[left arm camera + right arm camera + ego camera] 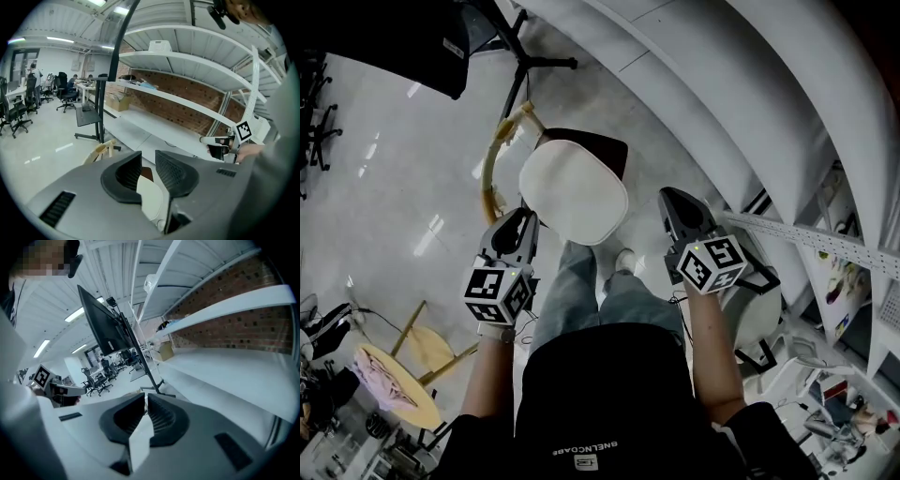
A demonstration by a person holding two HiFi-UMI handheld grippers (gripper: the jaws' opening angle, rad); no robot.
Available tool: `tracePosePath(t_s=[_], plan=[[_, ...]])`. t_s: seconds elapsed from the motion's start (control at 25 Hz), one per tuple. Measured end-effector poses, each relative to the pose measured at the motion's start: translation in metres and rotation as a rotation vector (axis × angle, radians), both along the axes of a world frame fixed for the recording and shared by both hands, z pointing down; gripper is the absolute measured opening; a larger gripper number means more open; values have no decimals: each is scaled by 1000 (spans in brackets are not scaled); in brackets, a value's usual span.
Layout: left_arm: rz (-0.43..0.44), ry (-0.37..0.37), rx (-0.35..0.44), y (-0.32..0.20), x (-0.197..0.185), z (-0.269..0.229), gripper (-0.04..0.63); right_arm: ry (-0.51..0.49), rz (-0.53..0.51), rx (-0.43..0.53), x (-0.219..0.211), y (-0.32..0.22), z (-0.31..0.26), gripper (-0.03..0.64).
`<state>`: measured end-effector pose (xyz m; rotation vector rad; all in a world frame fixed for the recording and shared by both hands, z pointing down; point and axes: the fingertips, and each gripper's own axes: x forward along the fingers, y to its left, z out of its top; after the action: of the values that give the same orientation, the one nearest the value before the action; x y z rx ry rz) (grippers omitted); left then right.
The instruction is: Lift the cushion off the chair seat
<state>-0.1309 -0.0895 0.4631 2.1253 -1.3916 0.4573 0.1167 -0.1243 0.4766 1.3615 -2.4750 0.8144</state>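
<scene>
A white cushion point(572, 195) lies on the chair seat, whose dark brown edge point(605, 148) shows behind it. My left gripper point(528, 219) hovers at the cushion's left edge, its jaws apart. In the left gripper view the left gripper point(147, 161) shows a gap between its ribbed pads, with the cushion point(151, 199) seen through it and not pinched. My right gripper point(671, 199) hangs to the right of the cushion, apart from it. In the right gripper view the right gripper point(145, 405) has its pads nearly together with nothing gripped.
The chair's bent wooden frame point(495, 155) curves off to the left. A black stand base point(528, 64) sits beyond the chair. White curved shelves point(741, 84) run along the right. A round wooden stool with pink cloth point(392, 373) stands at lower left. The person's legs point(581, 281) are below the cushion.
</scene>
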Motion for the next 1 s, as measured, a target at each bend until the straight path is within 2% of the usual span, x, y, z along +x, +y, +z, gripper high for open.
tracePosePath(t_s=[0.16,0.48,0.68,0.84,1.0], plan=[[40,-13,-12,-7,2,5,116,43,22,-80,7,-2,48,25],[87,-66,-20,-10,2,9,159,65,20,-230,2,4,131,100],[88,-93,-35,-5,-9,10,187,91,-36,-320,-15,7,175,146],[82,-102,-51,0,-8,13,193,117,-62,-409,-14,9,215,230],[65,-109,-58,6,-8,13,196,153,-106,-487,-16,14,250,269]])
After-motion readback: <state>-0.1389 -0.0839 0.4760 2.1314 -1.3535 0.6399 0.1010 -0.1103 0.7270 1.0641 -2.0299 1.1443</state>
